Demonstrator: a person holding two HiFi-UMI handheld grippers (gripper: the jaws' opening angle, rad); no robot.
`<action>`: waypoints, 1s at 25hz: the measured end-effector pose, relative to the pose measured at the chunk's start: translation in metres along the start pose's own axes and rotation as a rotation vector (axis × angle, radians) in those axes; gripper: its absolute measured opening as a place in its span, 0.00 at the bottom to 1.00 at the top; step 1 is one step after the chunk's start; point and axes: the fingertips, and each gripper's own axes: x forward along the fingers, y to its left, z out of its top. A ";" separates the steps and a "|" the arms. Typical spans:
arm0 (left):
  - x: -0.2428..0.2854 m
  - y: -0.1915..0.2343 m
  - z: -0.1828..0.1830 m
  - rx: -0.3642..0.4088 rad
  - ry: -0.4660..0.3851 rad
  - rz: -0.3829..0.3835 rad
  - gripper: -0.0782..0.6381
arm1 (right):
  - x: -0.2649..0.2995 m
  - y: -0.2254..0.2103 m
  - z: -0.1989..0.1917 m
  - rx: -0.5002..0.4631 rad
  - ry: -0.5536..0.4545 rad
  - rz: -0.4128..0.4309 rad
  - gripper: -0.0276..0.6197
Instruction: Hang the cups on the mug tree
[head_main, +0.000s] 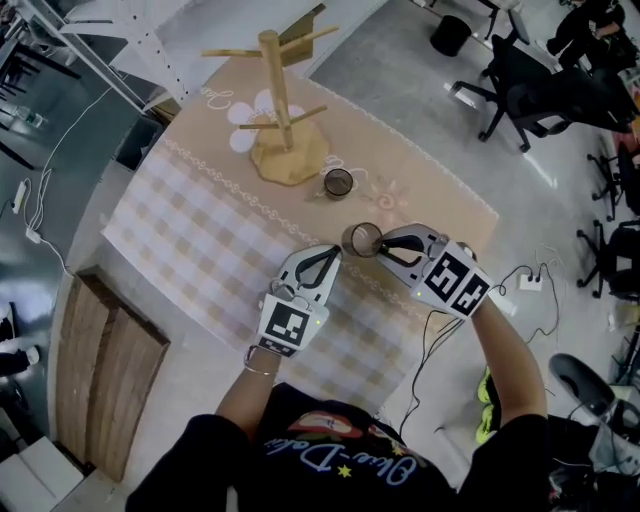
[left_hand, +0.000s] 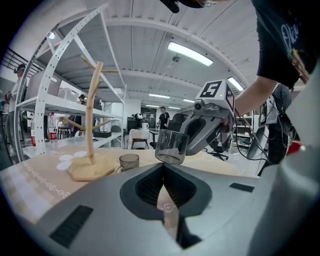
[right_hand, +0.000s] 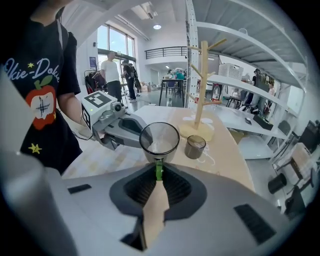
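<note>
Pegs on the mug tree (head_main: 280, 110), upper centre of the head view, are all bare, so nothing is hung yet. The right hand-held gripper (head_main: 385, 245) is clamped on the green handle of one cup (head_main: 362, 240) mid-frame. The left hand-held gripper (head_main: 330, 255) is closed and empty. A second cup (head_main: 338, 183) stands by the tree's base. The desk (head_main: 200, 240) wears a checked cloth, and office chairs (head_main: 530, 90) stand upper right.

Grey floor (head_main: 400, 70), black office chairs (head_main: 522, 88), white shelving (left_hand: 52, 62), bright ceiling strip lights (left_hand: 190, 53).
</note>
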 end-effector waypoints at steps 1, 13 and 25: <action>0.000 0.000 0.001 0.004 -0.002 -0.009 0.12 | -0.003 -0.001 0.002 0.009 -0.002 -0.008 0.11; -0.001 -0.003 0.021 0.034 -0.039 -0.078 0.12 | -0.016 0.005 0.022 0.084 -0.018 -0.031 0.11; -0.034 -0.004 0.024 0.051 -0.039 0.034 0.12 | -0.014 0.032 0.042 0.042 -0.055 0.030 0.11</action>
